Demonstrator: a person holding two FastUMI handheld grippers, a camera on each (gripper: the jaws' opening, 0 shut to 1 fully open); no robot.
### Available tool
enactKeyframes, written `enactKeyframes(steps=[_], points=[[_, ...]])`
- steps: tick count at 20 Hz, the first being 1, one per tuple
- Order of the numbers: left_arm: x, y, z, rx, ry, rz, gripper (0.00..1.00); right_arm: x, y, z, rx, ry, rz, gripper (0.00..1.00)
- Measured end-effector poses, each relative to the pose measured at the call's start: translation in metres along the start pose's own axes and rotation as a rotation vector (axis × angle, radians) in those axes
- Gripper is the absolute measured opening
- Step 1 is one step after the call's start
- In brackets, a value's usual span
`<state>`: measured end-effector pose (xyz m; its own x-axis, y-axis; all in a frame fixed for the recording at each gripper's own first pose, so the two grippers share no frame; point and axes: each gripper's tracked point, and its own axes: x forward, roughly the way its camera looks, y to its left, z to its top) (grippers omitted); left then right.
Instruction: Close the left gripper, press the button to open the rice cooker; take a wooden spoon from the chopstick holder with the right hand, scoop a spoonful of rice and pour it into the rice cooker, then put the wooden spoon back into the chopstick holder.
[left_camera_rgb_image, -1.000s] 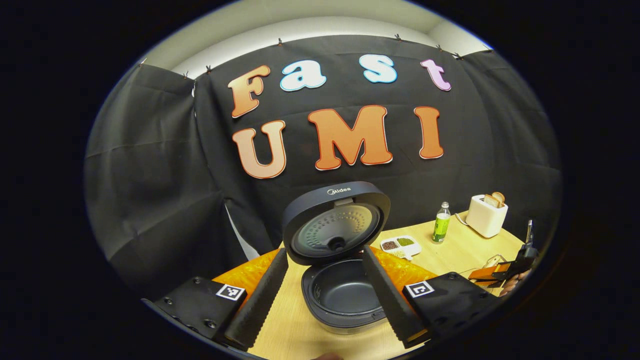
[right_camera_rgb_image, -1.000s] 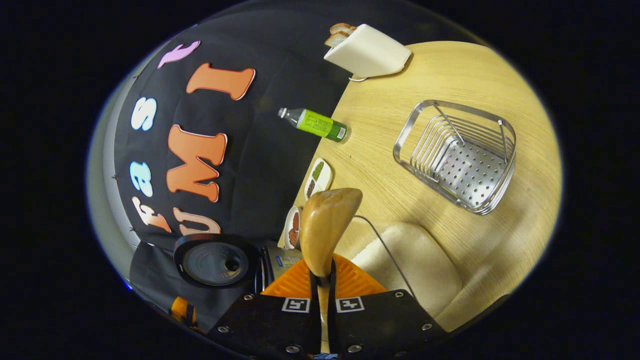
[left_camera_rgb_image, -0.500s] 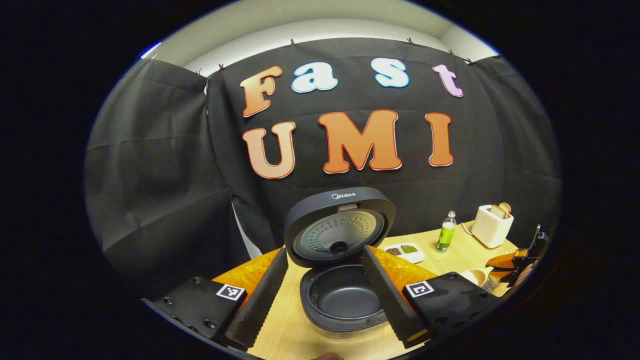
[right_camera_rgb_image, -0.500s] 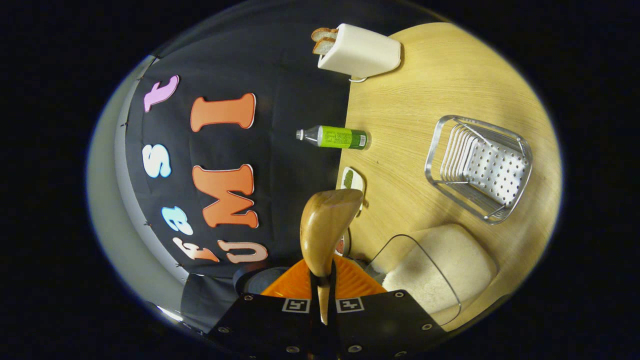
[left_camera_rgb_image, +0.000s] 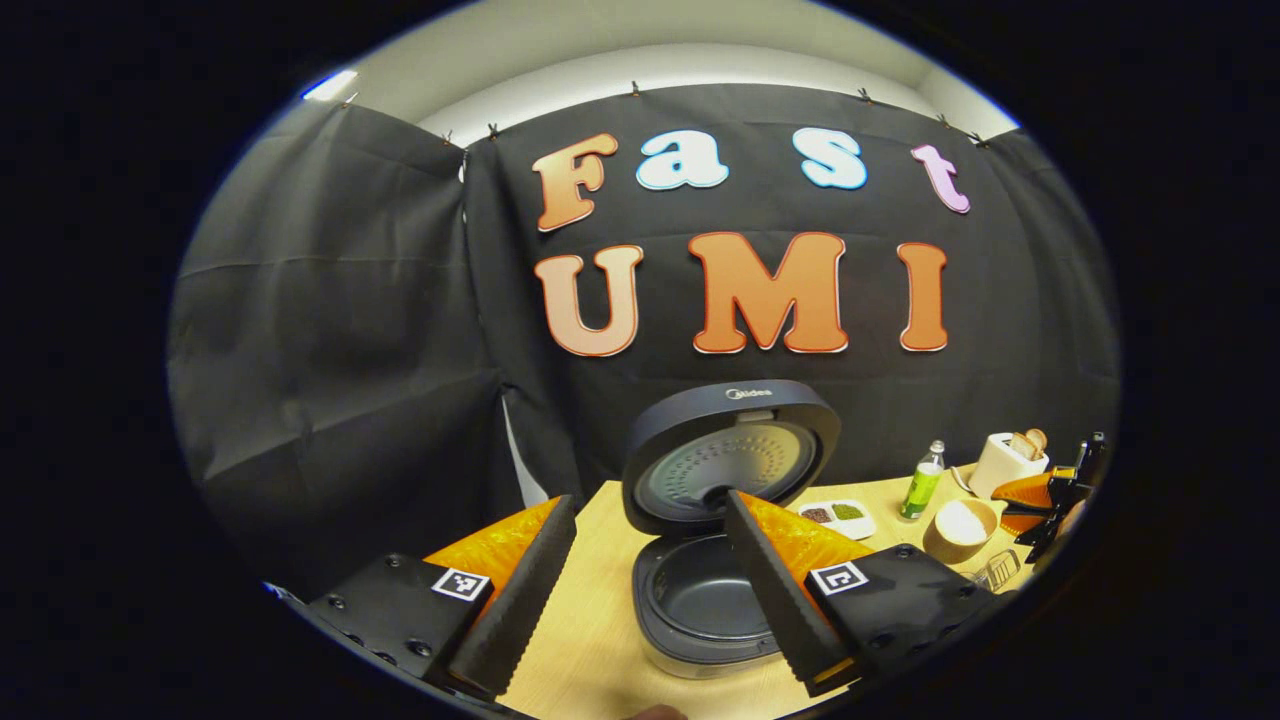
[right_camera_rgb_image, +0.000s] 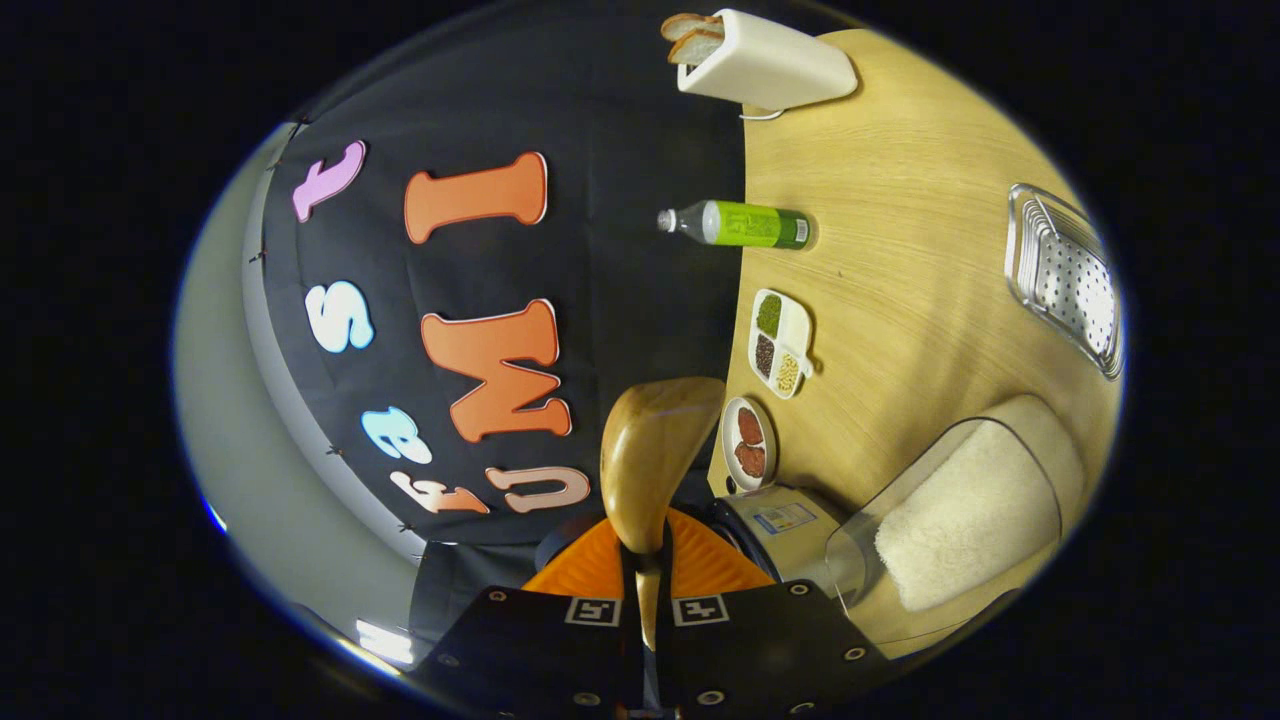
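Observation:
The dark rice cooker (left_camera_rgb_image: 705, 600) stands with its lid (left_camera_rgb_image: 735, 450) raised and its inner pot showing. My left gripper (left_camera_rgb_image: 650, 590) is open just in front of it, its fingers framing the pot. My right gripper (right_camera_rgb_image: 648, 560) is shut on the handle of the wooden spoon (right_camera_rgb_image: 655, 460), whose bowl sticks out ahead with its back towards the camera, so I cannot tell what it carries. The bowl of white rice (right_camera_rgb_image: 960, 520) sits at the lower right of the spoon. The metal chopstick holder (right_camera_rgb_image: 1070, 275) lies at the right edge. The right gripper (left_camera_rgb_image: 1050, 490) hangs beyond the rice bowl (left_camera_rgb_image: 958, 525).
On the wooden table (right_camera_rgb_image: 900, 200) stand a green bottle (right_camera_rgb_image: 745, 224), a white toaster (right_camera_rgb_image: 765, 65) with bread, a divided dish of beans (right_camera_rgb_image: 780, 342) and a small plate (right_camera_rgb_image: 748, 440). The cooker's pale side (right_camera_rgb_image: 785, 525) is next to the rice bowl.
The left gripper drifted left, so the cooker sits further right in its view. The right gripper swung with the spoon; the holder slid to its view's right edge and the rice bowl moved right.

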<state>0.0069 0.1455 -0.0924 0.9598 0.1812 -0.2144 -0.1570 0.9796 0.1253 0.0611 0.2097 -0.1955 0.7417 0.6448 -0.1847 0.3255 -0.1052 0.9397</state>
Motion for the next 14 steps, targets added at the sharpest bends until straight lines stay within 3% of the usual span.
enactKeyframes(steps=[1,3,5,11,14], points=[[-0.001,0.004,0.000,-0.001,-0.001,0.010,0.94,0.008,0.003,-0.004,-0.014,0.013,-0.003,0.05],[-0.003,0.014,0.000,0.001,-0.007,0.030,1.00,0.023,0.011,-0.014,-0.027,0.036,0.000,0.05],[-0.005,0.020,0.001,0.003,-0.010,0.040,0.94,0.037,0.019,-0.022,-0.041,0.056,0.000,0.05],[-0.010,0.030,-0.006,0.008,0.000,0.068,0.94,0.081,0.030,-0.055,-0.138,0.101,-0.044,0.05],[-0.010,0.036,-0.006,0.004,0.005,0.077,0.94,0.096,0.034,-0.064,-0.259,0.082,-0.097,0.04]])
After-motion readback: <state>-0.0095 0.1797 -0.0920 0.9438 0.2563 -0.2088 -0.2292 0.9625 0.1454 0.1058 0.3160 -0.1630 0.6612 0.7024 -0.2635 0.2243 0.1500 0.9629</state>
